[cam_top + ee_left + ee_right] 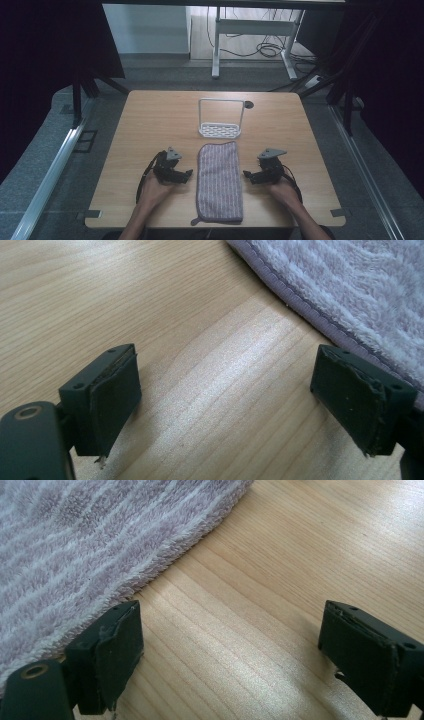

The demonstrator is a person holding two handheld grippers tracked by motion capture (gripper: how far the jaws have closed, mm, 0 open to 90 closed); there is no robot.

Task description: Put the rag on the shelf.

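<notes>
A folded purple striped towel (219,181) lies lengthwise in the middle of the wooden table (150,120), reaching to the front edge. My left gripper (189,174) rests on the table just left of it, jaws wide open over bare wood. In the left gripper view (225,400) the towel's stitched edge (320,320) runs past the right jaw. My right gripper (246,175) sits just right of the towel, also open and empty. In the right gripper view (230,650) the towel (75,545) lies beside the left jaw.
A white wire rack (220,120) with a perforated base stands behind the towel at table centre. A dark cable hole (248,105) is near the back edge. Metal frame legs (77,105) stand left and right of the table.
</notes>
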